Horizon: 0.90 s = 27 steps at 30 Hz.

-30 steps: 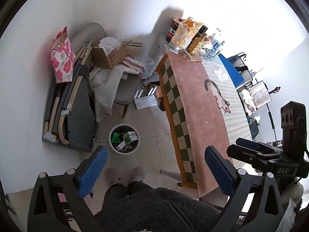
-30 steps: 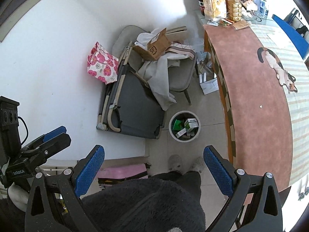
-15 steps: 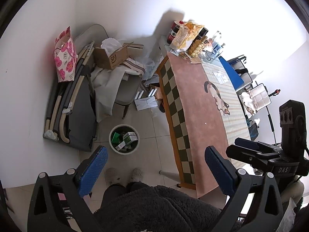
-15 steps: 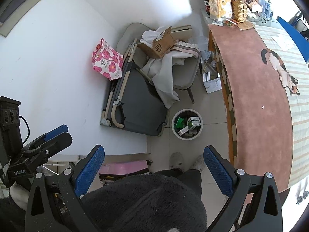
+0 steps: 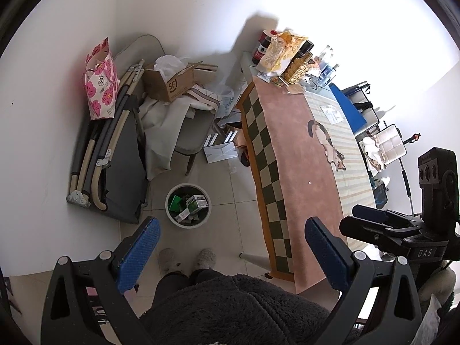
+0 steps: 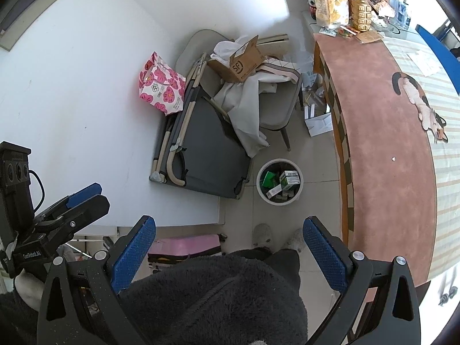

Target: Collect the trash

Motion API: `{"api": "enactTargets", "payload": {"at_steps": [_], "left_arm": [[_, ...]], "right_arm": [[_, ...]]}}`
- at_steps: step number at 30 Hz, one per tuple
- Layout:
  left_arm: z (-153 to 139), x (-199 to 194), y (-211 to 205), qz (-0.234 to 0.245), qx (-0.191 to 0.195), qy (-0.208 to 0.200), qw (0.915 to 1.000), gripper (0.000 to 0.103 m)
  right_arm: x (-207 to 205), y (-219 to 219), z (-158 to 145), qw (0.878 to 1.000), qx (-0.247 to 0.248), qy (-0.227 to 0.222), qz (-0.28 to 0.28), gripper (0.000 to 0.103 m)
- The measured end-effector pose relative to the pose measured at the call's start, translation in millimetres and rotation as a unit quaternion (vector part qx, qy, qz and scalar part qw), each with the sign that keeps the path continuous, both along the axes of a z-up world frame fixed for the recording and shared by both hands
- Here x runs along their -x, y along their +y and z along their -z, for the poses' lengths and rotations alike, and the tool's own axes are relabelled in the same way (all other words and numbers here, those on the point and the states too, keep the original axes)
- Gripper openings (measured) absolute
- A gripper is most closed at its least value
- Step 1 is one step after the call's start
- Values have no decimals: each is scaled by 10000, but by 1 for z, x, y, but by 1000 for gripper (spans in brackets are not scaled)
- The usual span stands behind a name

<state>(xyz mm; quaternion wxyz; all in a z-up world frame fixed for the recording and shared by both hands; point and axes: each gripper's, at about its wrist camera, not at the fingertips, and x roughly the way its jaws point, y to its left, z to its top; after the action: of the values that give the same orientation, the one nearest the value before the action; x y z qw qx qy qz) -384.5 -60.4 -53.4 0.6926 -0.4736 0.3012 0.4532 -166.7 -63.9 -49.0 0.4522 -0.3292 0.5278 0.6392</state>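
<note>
A round white trash bin (image 5: 188, 204) stands on the tiled floor beside the table, holding several small green and white boxes (image 5: 197, 202); it also shows in the right wrist view (image 6: 279, 182). My left gripper (image 5: 231, 247) is open and empty, held high above the floor near the bin. My right gripper (image 6: 230, 244) is open and empty too, at about the same height. A tiny white scrap (image 5: 309, 182) lies on the pink tablecloth, and it also shows in the right wrist view (image 6: 393, 158).
A long table (image 5: 290, 155) with a pink cat cloth runs along the right. Snack bags and bottles (image 5: 287, 54) crowd its far end. A chair with cloth and a cardboard box (image 5: 169, 82), a folded cot (image 5: 115, 155) and a pink flowered bag (image 5: 100, 86) stand by the wall.
Both grippers have drifted a little, so the bin and clutter sit slightly differently in view. Both stay open and empty.
</note>
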Motion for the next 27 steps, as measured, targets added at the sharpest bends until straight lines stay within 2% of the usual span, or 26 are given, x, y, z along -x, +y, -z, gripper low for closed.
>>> {"api": "enactTargets", "payload": {"at_steps": [27], "left_arm": [[-1,-3,-5,-36,10,3,10000,103]], "right_arm": [[-6,-11,1,9999,46,77,-96,103]]}}
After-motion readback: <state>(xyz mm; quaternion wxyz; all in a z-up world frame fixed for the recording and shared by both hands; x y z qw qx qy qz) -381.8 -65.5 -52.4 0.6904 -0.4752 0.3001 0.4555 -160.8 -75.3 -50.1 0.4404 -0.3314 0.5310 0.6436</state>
